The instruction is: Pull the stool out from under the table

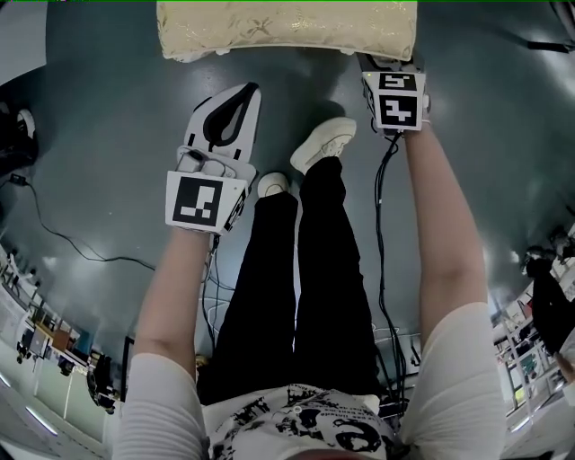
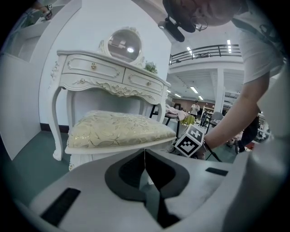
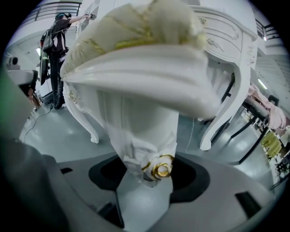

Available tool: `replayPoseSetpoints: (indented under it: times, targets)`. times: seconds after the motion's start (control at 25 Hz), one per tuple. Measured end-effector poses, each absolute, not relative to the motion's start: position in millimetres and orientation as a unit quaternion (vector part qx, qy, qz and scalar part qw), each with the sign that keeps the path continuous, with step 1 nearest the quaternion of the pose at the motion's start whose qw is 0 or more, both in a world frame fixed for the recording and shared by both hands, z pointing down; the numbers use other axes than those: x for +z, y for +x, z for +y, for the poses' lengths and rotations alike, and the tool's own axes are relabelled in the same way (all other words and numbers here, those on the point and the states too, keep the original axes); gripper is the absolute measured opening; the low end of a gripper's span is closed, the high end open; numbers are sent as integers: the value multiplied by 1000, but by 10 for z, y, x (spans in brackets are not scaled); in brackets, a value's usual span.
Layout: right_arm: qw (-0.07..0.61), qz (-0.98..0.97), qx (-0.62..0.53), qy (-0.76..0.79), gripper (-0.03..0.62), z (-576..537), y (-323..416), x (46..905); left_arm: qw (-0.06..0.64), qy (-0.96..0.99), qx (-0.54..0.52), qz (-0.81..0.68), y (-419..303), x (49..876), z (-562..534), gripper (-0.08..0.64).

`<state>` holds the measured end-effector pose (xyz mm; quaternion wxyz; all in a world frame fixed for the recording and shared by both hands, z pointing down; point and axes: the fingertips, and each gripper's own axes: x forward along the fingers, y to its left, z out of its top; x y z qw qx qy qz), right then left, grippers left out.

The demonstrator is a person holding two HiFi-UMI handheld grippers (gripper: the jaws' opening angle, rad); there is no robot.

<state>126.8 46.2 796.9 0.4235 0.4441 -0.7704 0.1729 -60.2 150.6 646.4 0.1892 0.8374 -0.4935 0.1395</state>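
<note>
Between the right tongs [image 3: 147, 174], the stool leg [image 3: 136, 127] sits clamped

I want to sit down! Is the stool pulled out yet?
Mostly done: the stool stands in front of the table, not tucked under. In hand: the right gripper clamps a stool leg; the left gripper is shut, empty. Left: perhaps a little more pull, then let go.

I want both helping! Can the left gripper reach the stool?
Probably yes: the left gripper hangs just before the stool, nothing between them, but it is shut.
</note>
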Motion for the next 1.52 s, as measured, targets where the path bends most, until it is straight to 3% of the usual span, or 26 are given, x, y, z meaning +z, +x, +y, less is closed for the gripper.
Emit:
replayPoseSetpoints:
  times: [0.36,0.52,0.72,0.88,1.16,1.52]
  targets:
    - [433,-722,225,490,264,836,1245,7386,175,841,126,-497,-815,5852,1496,21]
    - [408,-735,208,500,103,984,1211,6830,149,839,129,-507,-837,5437,1546,21]
    - [381,-751,187,506,24,1087,1112,6030,146,840,113,-510,-808,4783,1565,20]
    - [335,-771,158,518,17,1125,880,5246,144,838,118,-513,-882,4311,1585,20]
    - [248,-808,106,524,17,1052,484,3808,113,848,37,-517,-1018,3145,1488,20]
    - [152,-827,45,539,17,1048,412,2013,94,845,29,-526,-1191,1906,1421,20]
